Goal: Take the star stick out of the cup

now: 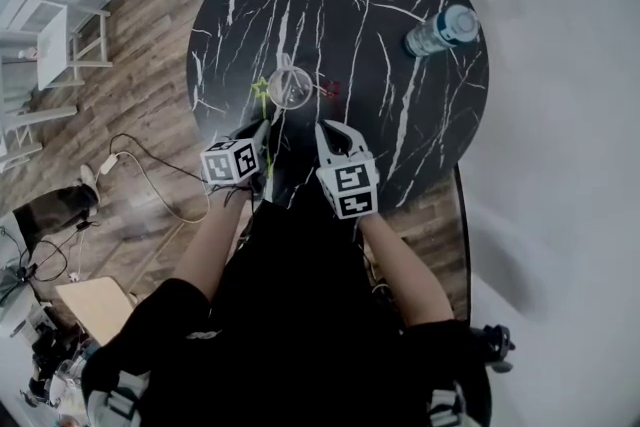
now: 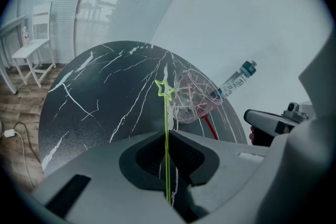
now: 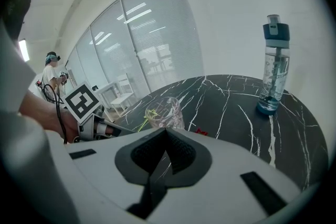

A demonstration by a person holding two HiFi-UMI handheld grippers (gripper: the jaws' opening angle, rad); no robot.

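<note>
A clear cup (image 1: 290, 87) stands on the round black marble table (image 1: 400, 125). My left gripper (image 1: 262, 130) is shut on a thin yellow-green star stick (image 2: 167, 128). Its star (image 1: 262, 87) is outside the cup, just left of the rim. In the left gripper view the stick rises from the closed jaws, its star beside the cup (image 2: 194, 94). My right gripper (image 1: 335, 137) is shut and empty, close to the cup on its near right. From the right gripper view I see the cup (image 3: 164, 113) and the yellow star (image 3: 150, 113) past the meeting jaws.
A red star stick (image 1: 330, 90) lies by the cup's right side. A water bottle (image 1: 440, 30) stands at the table's far right. White chairs (image 1: 60, 45) and cables (image 1: 140, 165) are on the wooden floor to the left. A person (image 3: 52, 73) stands far off.
</note>
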